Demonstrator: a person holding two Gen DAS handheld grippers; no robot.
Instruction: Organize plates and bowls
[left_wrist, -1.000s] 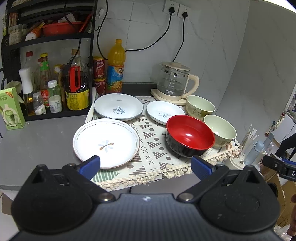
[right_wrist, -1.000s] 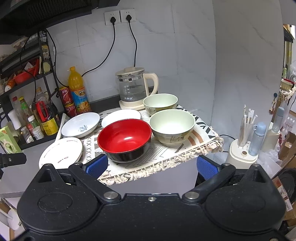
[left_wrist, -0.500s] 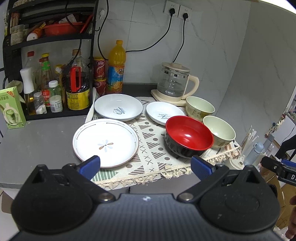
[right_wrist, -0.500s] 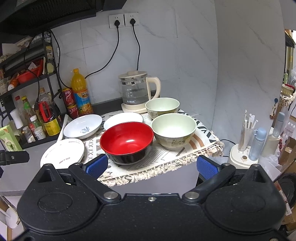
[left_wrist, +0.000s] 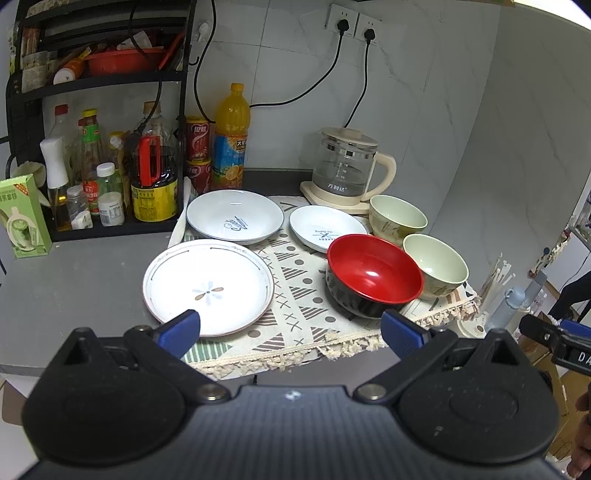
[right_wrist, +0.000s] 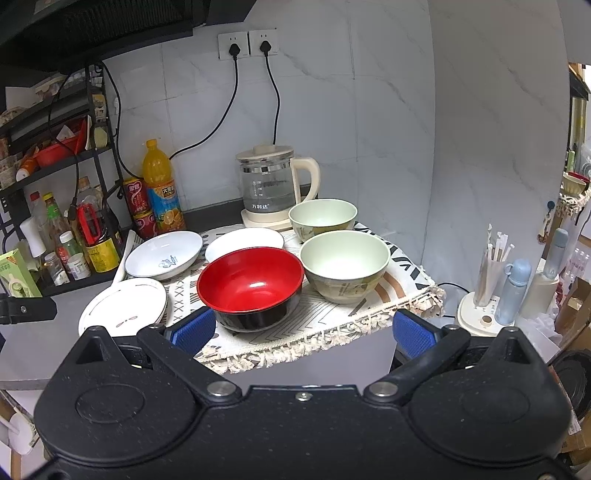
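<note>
1. Hovering off the front edge of the tabletop, the left claw is spread wide and holds nothing; its left blue pad sits in line with the near rim of the flower plate, not touching it.
2. That plate lies half on the patterned mat, toward the mat's front left corner. Behind it, near the back left corner, sits the wide white dish, and the small white dish is just beside it.
3. The red bowl stands at the mat's front edge, with two green bowls along the right edge, one behind the other, by the kettle.
4. The right claw is likewise fully open and empty, facing the red bowl from off the tabletop's front edge.
5. Nothing looks stacked, so I judge the sorting has not begun; the next move likely calls for lowering a claw onto a rim, pinching it, and nesting like with like.
6. The small dish's near edge is hidden behind the red bowl, and both claw bodies block the tabletop's front edge.
</note>
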